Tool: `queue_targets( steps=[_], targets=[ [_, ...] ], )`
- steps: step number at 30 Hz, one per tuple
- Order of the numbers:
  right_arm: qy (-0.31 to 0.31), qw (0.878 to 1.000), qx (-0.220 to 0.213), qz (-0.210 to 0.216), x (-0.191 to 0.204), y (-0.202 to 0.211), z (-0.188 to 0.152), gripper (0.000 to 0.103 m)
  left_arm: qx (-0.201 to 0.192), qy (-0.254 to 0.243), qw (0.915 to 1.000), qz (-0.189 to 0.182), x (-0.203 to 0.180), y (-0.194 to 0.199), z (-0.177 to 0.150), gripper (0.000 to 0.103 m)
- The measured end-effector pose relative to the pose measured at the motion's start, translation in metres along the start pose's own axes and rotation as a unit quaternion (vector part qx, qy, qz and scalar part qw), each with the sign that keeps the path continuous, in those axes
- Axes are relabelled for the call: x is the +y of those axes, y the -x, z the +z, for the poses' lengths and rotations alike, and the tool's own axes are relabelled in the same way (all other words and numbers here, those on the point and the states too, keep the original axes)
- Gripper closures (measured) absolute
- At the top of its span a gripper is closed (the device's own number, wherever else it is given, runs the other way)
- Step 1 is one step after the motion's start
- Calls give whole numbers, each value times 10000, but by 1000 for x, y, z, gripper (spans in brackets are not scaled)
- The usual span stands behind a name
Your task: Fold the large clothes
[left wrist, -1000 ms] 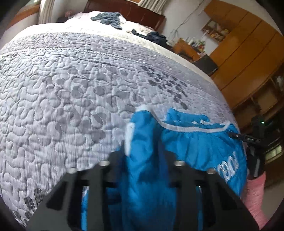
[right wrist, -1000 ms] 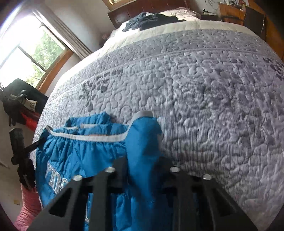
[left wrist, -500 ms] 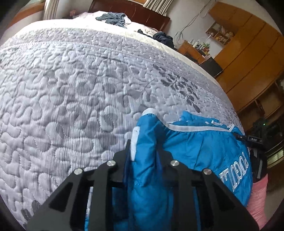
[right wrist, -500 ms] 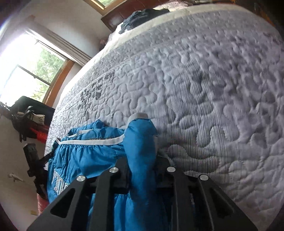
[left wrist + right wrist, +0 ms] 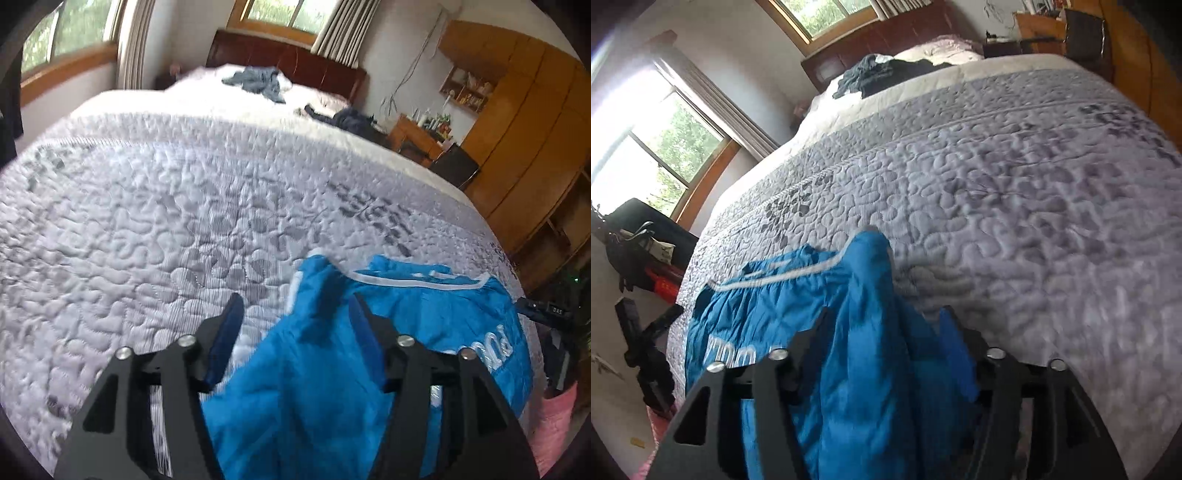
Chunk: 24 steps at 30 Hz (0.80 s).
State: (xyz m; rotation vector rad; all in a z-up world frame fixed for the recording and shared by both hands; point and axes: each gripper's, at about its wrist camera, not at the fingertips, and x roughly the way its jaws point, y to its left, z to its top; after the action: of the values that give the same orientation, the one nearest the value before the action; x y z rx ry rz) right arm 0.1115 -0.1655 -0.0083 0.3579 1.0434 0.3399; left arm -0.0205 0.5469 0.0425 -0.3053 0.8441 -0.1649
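Left wrist view showed my left gripper (image 5: 295, 306) with its two fingers spread wide apart, a raised fold of the blue jacket (image 5: 388, 332) standing loose between them; the left finger (image 5: 231, 325) stood clear of the cloth, over bare quilt, while the right finger (image 5: 364, 332) lay against or just beside the fabric, and I could not tell which. The jacket lay bunched on the grey quilted bedspread (image 5: 166, 221) at the near edge of the bed, its white-piped hem running along the side farther from me and white lettering (image 5: 498, 350) showing on the part that hung toward the bed's right edge. From the right wrist view, my right gripper (image 5: 882, 317) was likewise parted, and the same jacket (image 5: 798, 314) rose in a tall blurred ridge between the fingers, pressed close to both; the right finger (image 5: 955, 339) showed blue at its inner face beside the cloth. On the bedspread (image 5: 1015, 184) beyond the jacket nothing else lay until the far end, where a heap of dark clothes (image 5: 886, 72) sat near the wooden headboard (image 5: 886, 37). Left of the bed, by the window (image 5: 665, 147), stood a dark stand (image 5: 639, 332) on the floor.
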Motion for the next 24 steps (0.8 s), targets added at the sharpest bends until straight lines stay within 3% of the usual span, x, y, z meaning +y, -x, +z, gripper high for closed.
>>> queue_targets(
  steps=[10, 24],
  targets=[
    [-107, 9999, 69, 94, -8, 42, -66, 26, 285, -252, 9992, -95, -57, 24, -51, 29],
    [-218, 9988, 230, 375, -16, 47, -124, 19, 254, -404, 9979, 436, -81, 36, -100, 23]
  ],
)
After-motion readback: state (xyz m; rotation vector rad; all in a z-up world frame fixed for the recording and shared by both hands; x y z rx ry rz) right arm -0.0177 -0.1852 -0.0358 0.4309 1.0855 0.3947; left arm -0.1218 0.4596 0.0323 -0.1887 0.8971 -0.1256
